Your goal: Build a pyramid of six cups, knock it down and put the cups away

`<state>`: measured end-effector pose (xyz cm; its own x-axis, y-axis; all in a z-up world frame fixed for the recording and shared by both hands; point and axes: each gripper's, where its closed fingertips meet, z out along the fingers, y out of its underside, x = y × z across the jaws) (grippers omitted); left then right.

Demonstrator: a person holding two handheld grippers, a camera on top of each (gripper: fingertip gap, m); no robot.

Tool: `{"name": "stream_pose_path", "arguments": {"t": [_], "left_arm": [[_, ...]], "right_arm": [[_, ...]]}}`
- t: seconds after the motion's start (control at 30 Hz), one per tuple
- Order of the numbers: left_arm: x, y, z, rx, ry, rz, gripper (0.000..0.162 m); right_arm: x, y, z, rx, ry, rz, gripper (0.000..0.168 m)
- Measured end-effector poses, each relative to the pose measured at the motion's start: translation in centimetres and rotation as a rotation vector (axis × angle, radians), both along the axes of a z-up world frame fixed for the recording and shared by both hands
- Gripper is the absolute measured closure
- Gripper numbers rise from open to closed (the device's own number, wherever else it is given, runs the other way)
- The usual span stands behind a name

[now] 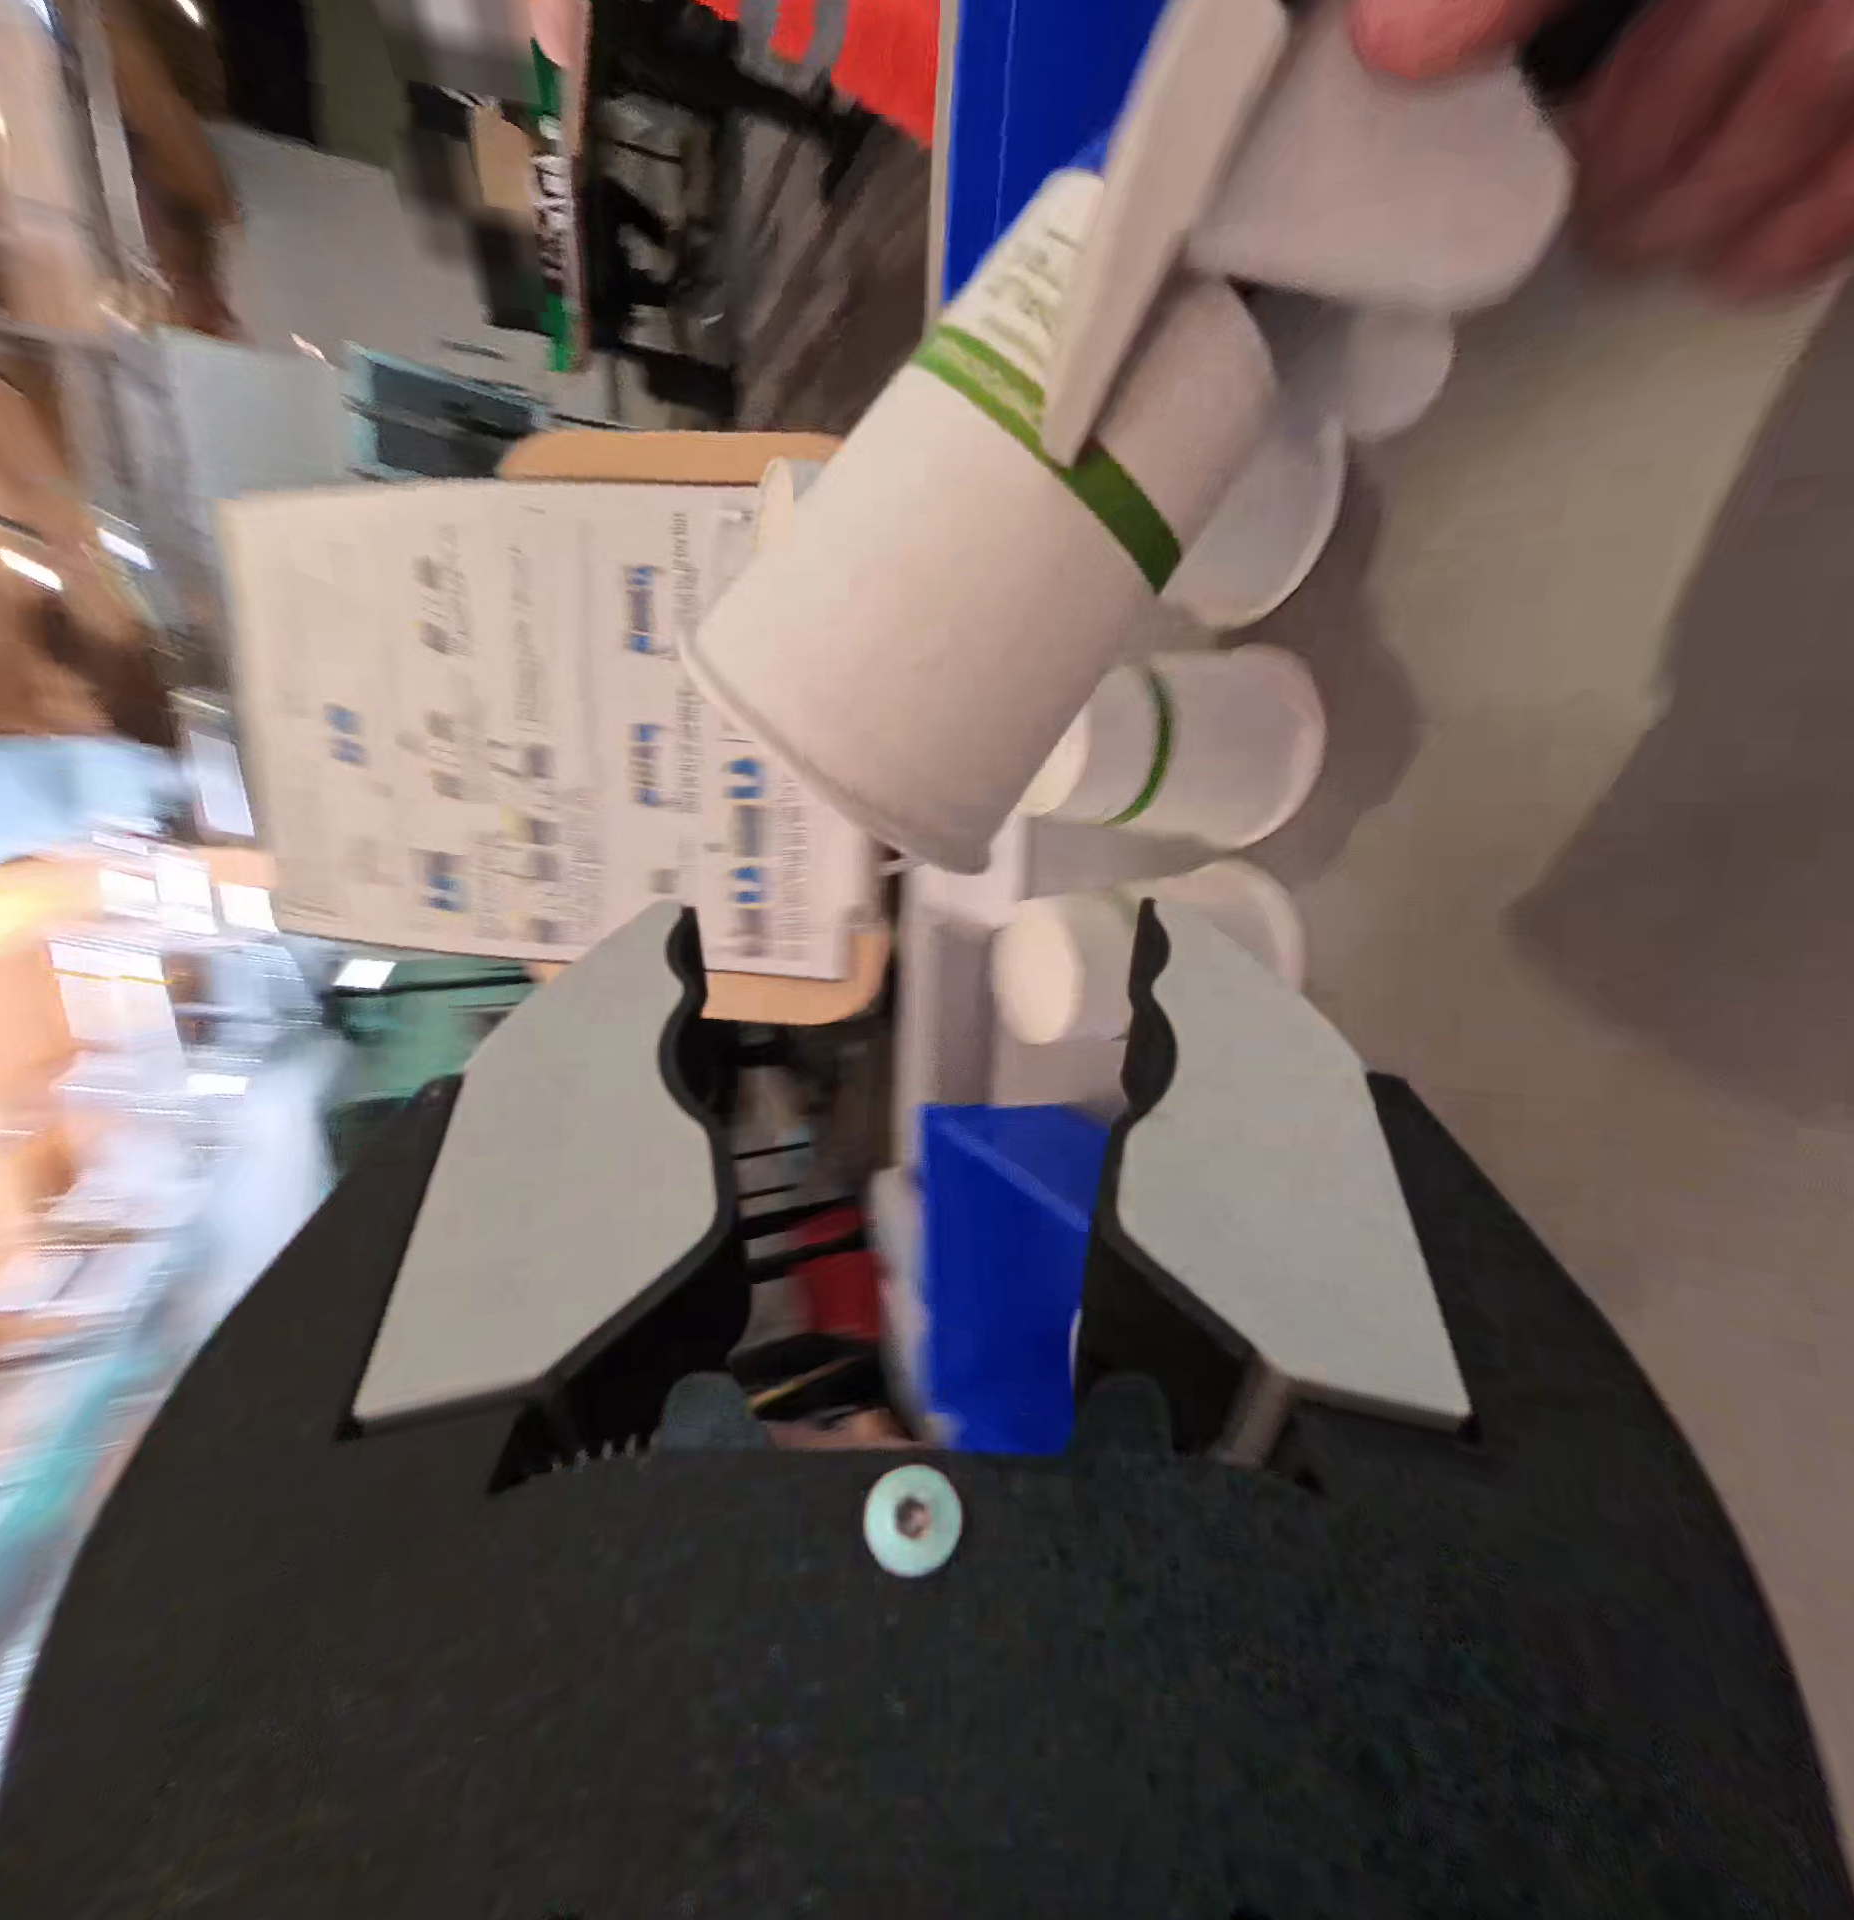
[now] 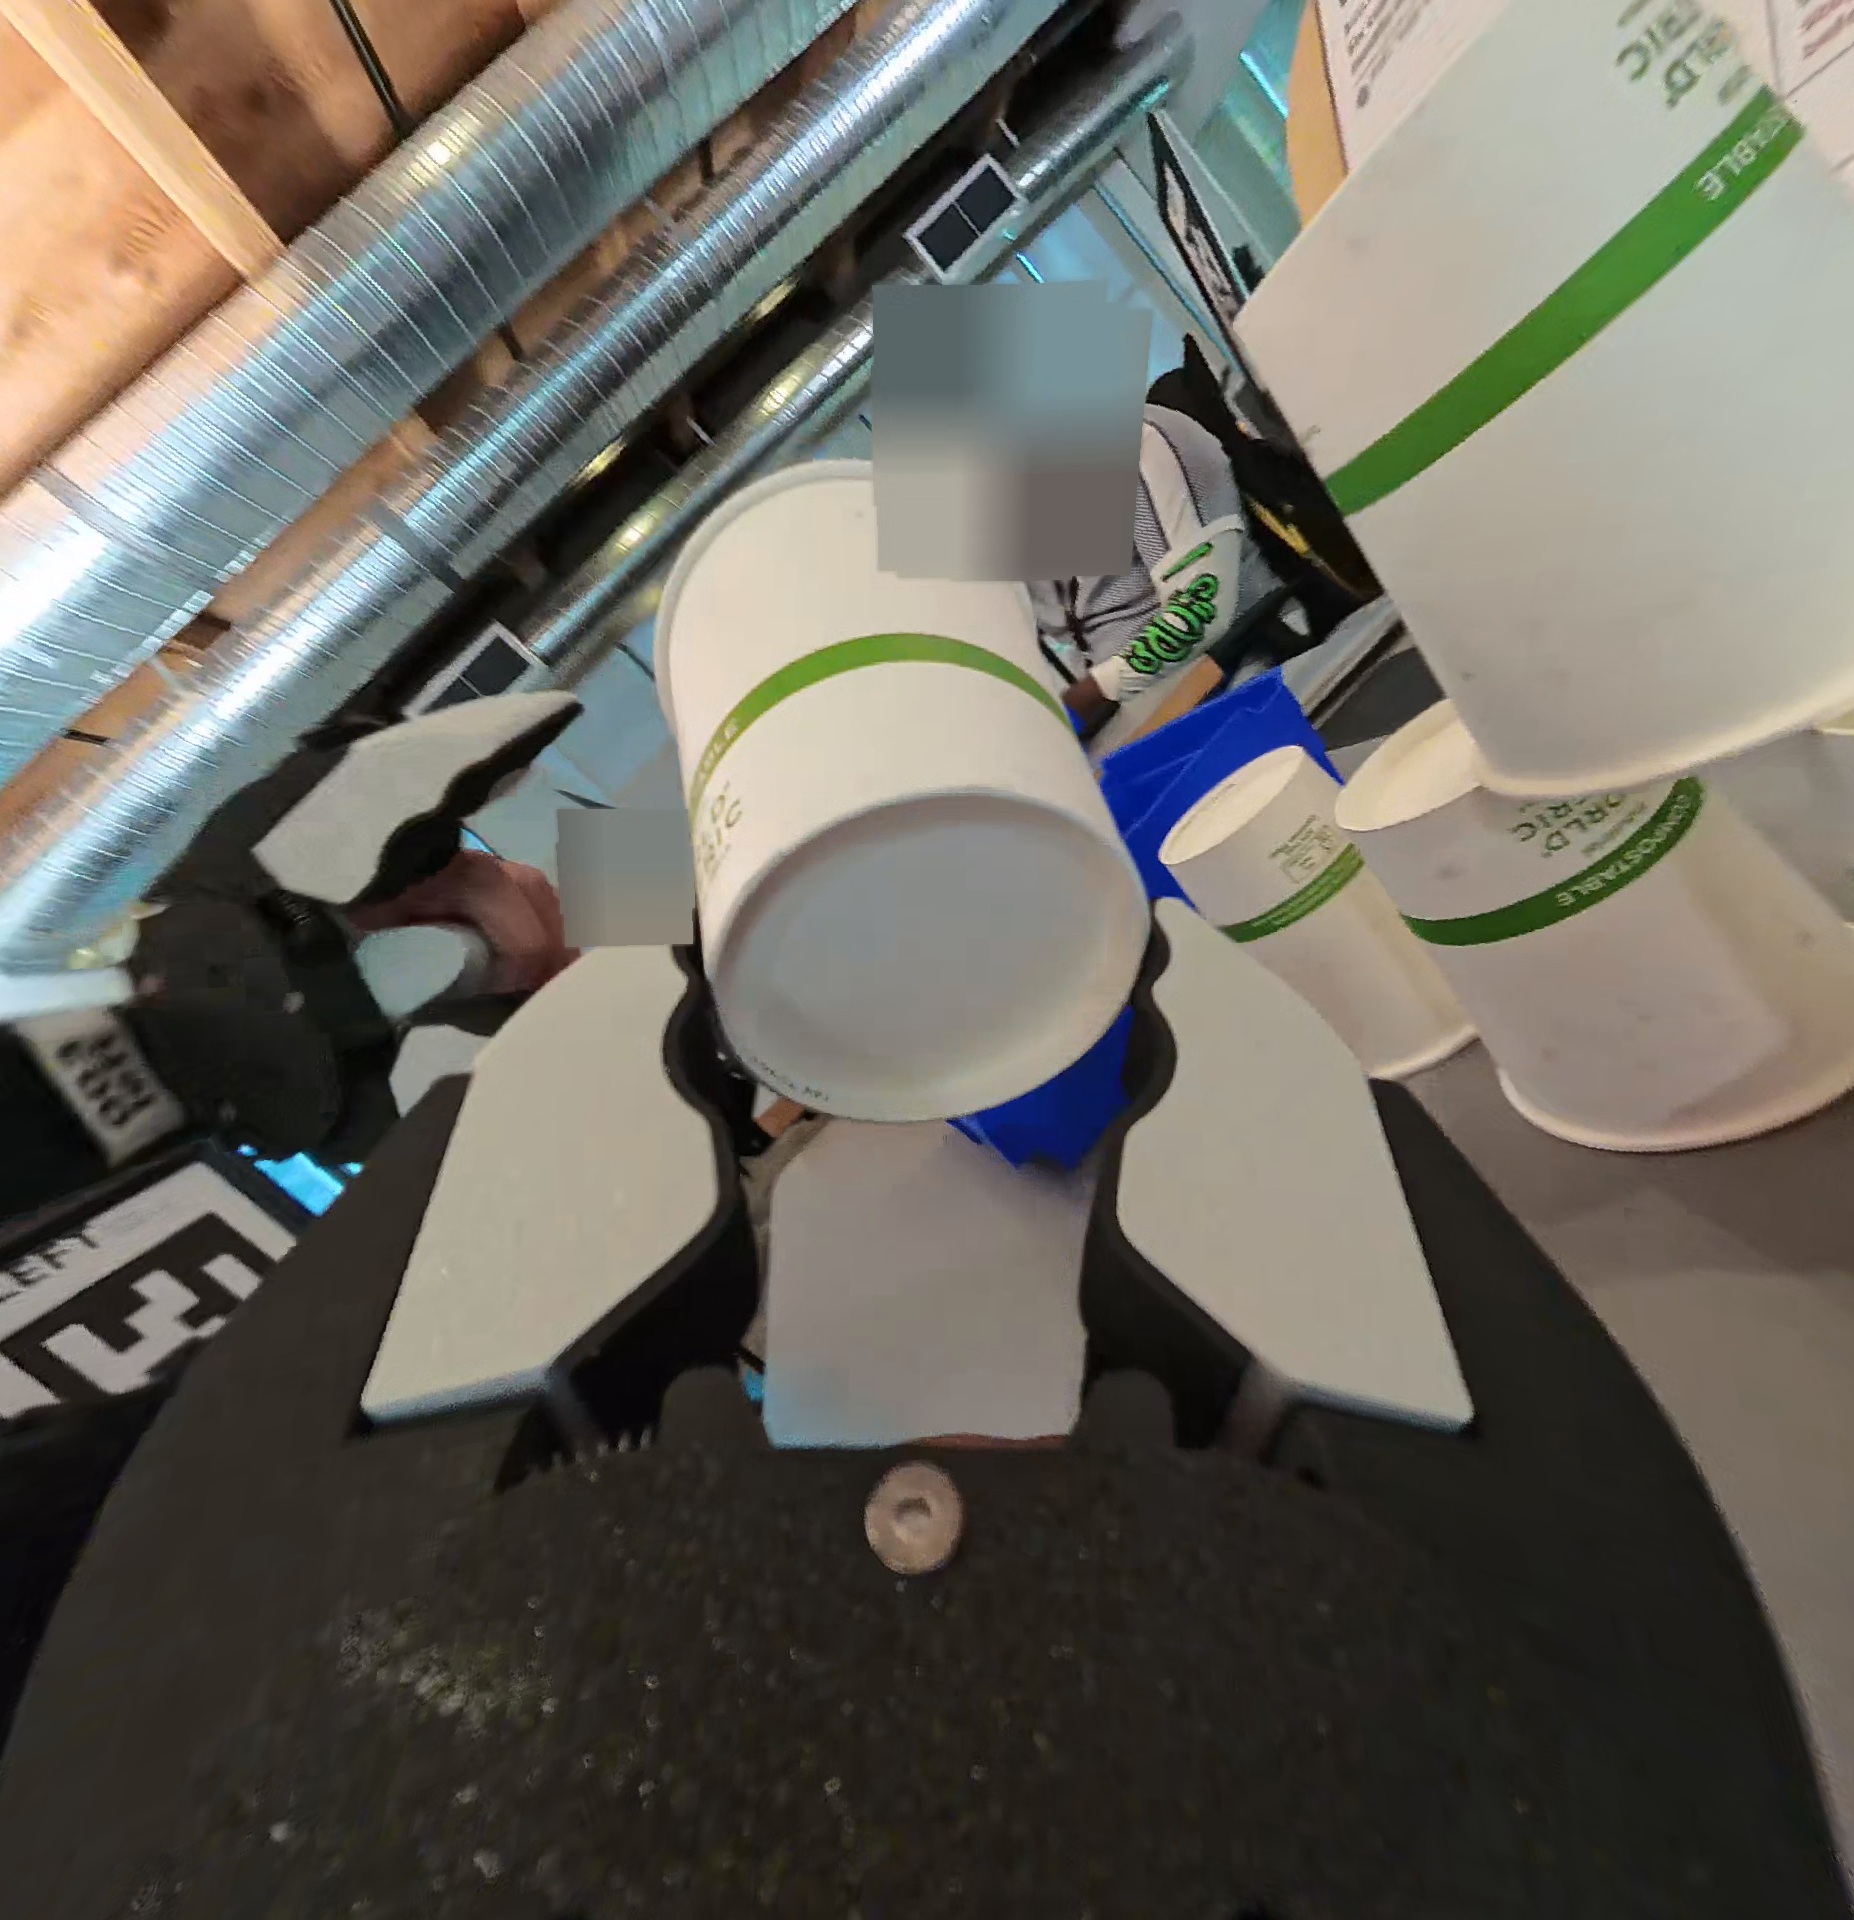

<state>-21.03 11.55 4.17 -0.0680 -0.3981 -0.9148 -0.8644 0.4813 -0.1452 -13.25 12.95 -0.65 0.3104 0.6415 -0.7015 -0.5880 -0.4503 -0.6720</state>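
Cups first: in the right wrist view we've got one cup (image 2: 892, 790) clamped at its base end in the right gripper (image 2: 918, 997), tipped so the bottom faces the camera. To its right, a few more sit upside down on the grey counter (image 2: 1629, 1299), with another cup (image 2: 1588, 395) perched on top, so the pyramid looks partway up. They're thin paper, so we'd guess light, easy to crush and a bit slick; gentle squeeze low on the wall near the stiff base seems safest. Far left in that view, the left gripper (image 2: 424, 800) has its fingers apart with nothing between them. Blue bins (image 2: 1193, 748) stand behind the stack. Overhead it's silver ducts (image 2: 383, 364) and wood beams, workshop vibes. The left view is too blurry to add much.
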Motion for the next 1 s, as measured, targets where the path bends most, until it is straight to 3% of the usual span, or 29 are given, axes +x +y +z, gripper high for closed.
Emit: {"name": "stream_pose_path", "arguments": {"t": [0.07, 0.3, 0.53, 0.63, 0.8, 1.0], "left_arm": [[1.0, 0.0, -0.8, 0.122, 0.135, -0.038, 0.086], [4.0, 2.4, -2.5, 0.173, 0.344, -0.047, 0.082], [5.0, 3.8, -5.2, 0.168, 0.423, -0.025, 0.082], [4.9, 4.0, -5.8, 0.132, 0.376, 0.001, 0.082], [3.7, 5.6, -5.0, 0.01, 0.048, 0.06, 0.083], [1.8, 11.3, -1.5, -0.371, -0.781, 0.247, 0.083]], "right_arm": [[-0.3, 0.0, -0.2, -0.002, -0.049, -0.02, 0.092], [-1.7, -0.2, -0.9, -0.015, -0.113, -0.013, 0.092], [-1.7, -0.1, -1.8, -0.039, -0.202, -0.034, 0.091], [-1.6, 0.1, -2.0, -0.042, -0.22, -0.031, 0.091], [0.9, -0.9, -0.8, 0.043, -0.235, -0.09, 0.091], [2.7, -4.0, -2.7, 0.132, -0.345, -0.176, 0.093]]}}
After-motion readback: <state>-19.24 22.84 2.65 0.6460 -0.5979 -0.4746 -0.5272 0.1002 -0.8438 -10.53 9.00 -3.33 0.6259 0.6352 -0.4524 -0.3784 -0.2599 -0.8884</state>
